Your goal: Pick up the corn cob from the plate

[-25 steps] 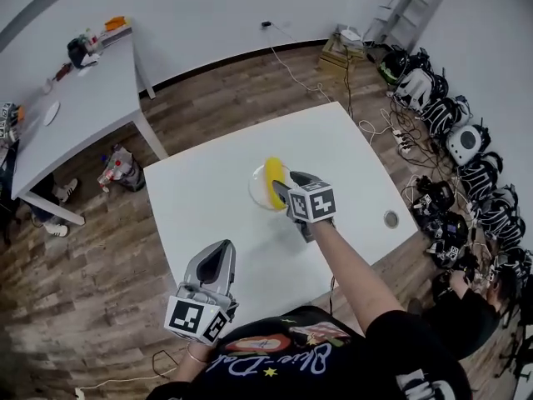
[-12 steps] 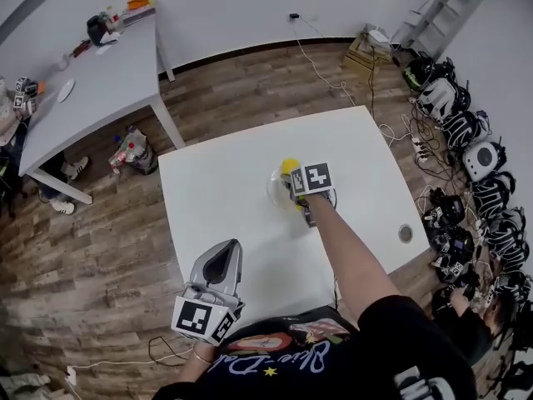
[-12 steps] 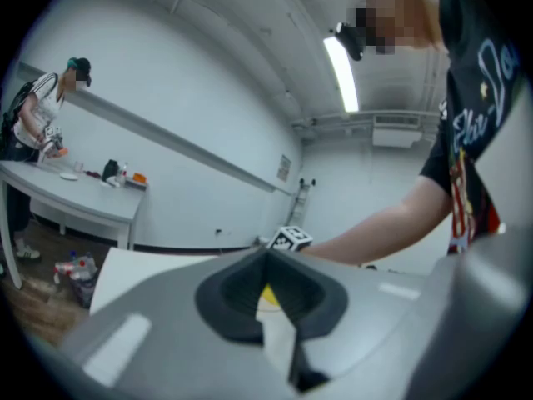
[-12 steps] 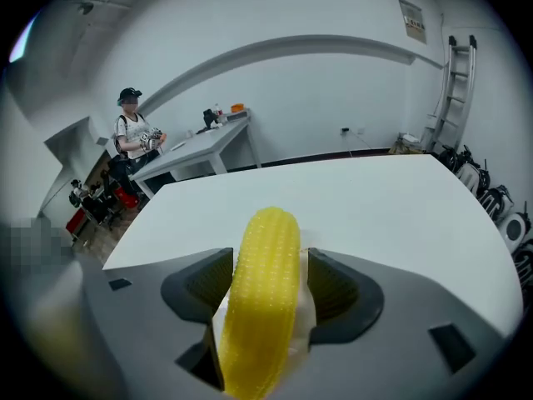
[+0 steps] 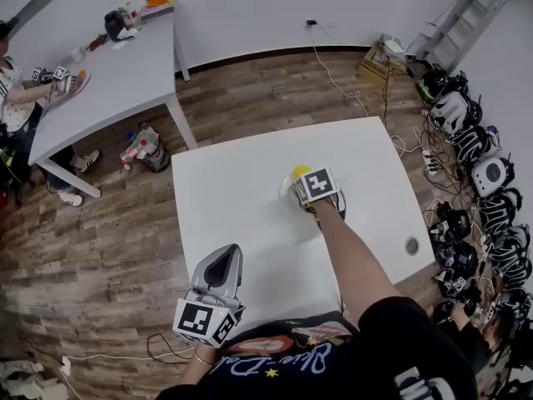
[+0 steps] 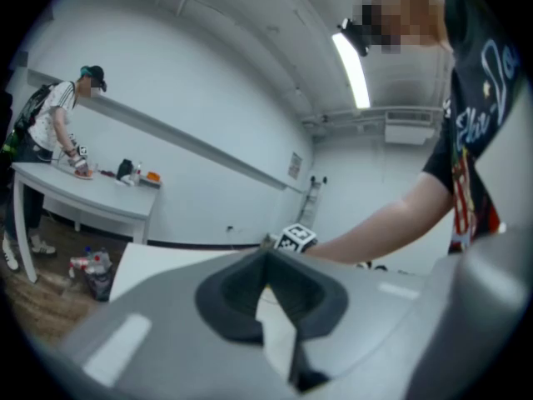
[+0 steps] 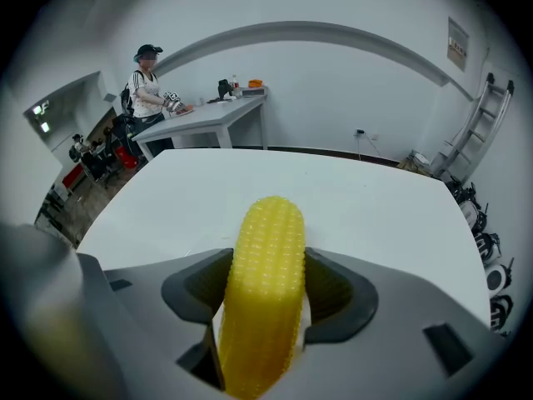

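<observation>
Right gripper [image 7: 268, 294], jaws just opened wide, straddles the yellow corn cob [image 7: 265, 240] on the plate [image 5: 286, 196] without squeezing yet; best to centre the pads mid-cob, close squarely, then lift straight up.

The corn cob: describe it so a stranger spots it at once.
Find the white square table in the middle of the room; near its centre sits a clear plate. The corn cob lies on it, between the jaws of the right gripper, which have just been opening. It is the only bright yellow, bumpy thing on that table.
</observation>
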`<control>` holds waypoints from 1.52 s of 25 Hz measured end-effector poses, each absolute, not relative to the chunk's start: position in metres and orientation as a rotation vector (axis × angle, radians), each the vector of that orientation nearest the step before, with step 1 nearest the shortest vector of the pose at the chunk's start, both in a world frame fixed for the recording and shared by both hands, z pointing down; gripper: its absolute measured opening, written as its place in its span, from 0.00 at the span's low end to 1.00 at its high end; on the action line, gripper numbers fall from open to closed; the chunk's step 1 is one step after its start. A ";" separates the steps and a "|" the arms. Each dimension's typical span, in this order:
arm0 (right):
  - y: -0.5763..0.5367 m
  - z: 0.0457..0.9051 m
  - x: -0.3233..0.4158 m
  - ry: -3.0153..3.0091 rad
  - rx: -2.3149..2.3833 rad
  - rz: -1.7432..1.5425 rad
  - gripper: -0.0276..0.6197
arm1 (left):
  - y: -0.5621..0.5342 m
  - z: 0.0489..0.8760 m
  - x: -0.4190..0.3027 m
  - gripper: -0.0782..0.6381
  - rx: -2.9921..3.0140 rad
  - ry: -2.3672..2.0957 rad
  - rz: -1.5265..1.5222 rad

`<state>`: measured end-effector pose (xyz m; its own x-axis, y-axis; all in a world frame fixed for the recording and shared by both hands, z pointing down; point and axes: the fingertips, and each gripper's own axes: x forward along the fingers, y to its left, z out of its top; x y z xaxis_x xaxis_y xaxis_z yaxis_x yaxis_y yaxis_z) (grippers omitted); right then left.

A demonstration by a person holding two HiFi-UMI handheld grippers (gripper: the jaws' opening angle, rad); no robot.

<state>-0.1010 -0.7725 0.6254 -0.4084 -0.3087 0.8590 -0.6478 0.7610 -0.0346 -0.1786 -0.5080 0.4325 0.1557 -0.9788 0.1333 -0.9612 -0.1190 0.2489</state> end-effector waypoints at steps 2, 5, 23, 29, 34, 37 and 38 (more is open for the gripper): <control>-0.771 0.624 -0.099 -2.042 0.734 0.470 0.44 | -0.506 0.432 -0.180 0.09 2.158 -1.877 -0.093; -0.767 0.613 -0.095 -2.133 0.802 0.445 0.44 | -0.502 0.432 -0.182 0.09 2.162 -1.884 -0.093; -0.666 0.443 -0.031 -2.875 0.926 0.301 0.44 | -0.511 0.412 -0.142 0.09 2.353 -1.797 -0.072; -0.627 0.410 -0.012 -2.989 0.896 0.300 0.44 | -0.513 0.411 -0.137 0.09 2.372 -1.799 -0.054; -0.600 0.382 -0.009 -3.083 0.864 0.217 0.44 | -0.515 0.410 -0.141 0.09 2.370 -1.801 -0.051; -0.593 0.376 -0.010 -3.090 0.851 0.187 0.44 | -0.517 0.408 -0.142 0.09 2.377 -1.794 -0.064; -0.592 0.376 -0.009 -3.092 0.848 0.186 0.44 | -0.518 0.408 -0.140 0.09 2.381 -1.790 -0.069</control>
